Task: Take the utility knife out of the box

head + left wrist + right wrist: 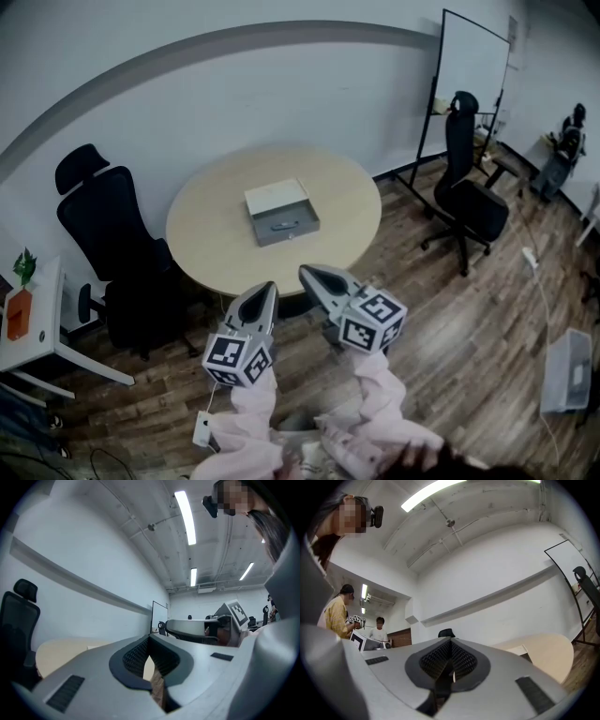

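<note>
A grey metal box (287,226) stands open on the round wooden table (216,234), its pale lid (276,197) tipped back. Inside lies a small dark object (282,225), likely the utility knife. My left gripper (270,286) and right gripper (305,272) hover side by side over the floor short of the table's near edge, both pointing at the box. Each is shut with nothing held. In the left gripper view the jaws of the left gripper (150,639) meet, with the table (61,651) beyond. The right gripper (451,644) is likewise shut; the box lid (518,649) peeks over it.
A black office chair (108,230) stands left of the table and another (467,187) to the right. A whiteboard (473,61) stands at the back right. A white side table (37,328) sits at the far left. People (377,631) stand in the background.
</note>
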Available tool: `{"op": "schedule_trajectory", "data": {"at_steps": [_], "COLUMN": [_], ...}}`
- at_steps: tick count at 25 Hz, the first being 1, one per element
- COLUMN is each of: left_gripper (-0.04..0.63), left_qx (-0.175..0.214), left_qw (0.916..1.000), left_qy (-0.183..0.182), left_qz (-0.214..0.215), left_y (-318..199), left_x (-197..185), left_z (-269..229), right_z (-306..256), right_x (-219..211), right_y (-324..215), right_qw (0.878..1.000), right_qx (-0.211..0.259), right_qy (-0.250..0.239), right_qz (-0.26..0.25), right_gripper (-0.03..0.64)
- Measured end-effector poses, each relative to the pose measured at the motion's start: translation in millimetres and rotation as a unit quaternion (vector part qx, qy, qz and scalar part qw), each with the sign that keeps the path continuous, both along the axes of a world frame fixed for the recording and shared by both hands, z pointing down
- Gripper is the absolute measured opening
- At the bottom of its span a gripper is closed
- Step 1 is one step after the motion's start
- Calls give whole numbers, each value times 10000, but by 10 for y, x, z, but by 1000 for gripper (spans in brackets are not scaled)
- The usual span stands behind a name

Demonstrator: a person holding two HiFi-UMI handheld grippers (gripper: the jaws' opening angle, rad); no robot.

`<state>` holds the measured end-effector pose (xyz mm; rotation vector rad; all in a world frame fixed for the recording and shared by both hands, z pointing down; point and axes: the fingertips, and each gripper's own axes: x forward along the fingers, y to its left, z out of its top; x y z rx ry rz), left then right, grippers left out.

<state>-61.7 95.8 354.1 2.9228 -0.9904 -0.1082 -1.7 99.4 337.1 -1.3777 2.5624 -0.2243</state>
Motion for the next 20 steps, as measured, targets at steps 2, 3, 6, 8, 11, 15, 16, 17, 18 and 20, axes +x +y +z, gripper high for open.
{"op": "schedule_trajectory", "data": {"at_steps": [2, 3, 6, 8, 11, 15, 16, 17, 18, 20], "left_gripper": [9, 9, 9, 9, 9, 9, 9, 9, 9, 9], "left_qx": [-24, -40, -40, -42, -75, -139, -146, -155, -167, -190], "left_qw": [10000, 10000, 10000, 9999, 9999, 9999, 9999, 9999, 9998, 9998], "left_qy": [-32, -43, -63, -91, -136, -72, -67, -59, -50, -56], "left_qz": [-18, -23, -26, -10, 20, -13, -1, 13, 27, 54], "left_y": [3, -1, -50, -93, -209, -416, -465, -515, -567, -673], "left_x": [8, 16, 51, 79, 111, 121, 137, 154, 168, 182], "left_z": [22, 31, 29, 37, 77, 117, 124, 131, 137, 152], "right_z": [18, 27, 54, 78, 92, 124, 137, 151, 166, 188], "right_x": [9, 13, 28, 36, 60, 96, 109, 121, 132, 140], "right_y": [-7, -15, -65, -112, -212, -382, -429, -476, -526, -630], "right_qw": [10000, 10000, 9999, 9999, 9995, 9993, 9992, 9992, 9992, 9992], "right_qx": [-23, -38, -76, -110, -149, -195, -211, -225, -238, -260], "right_qy": [-8, -4, -1, -39, -190, -223, -242, -255, -254, -231], "right_qz": [-60, -79, -106, -124, -192, -219, -226, -224, -215, -188], "right_gripper": [-5, -5, -5, -5, -5, -5, -5, -5, -5, -5]}}
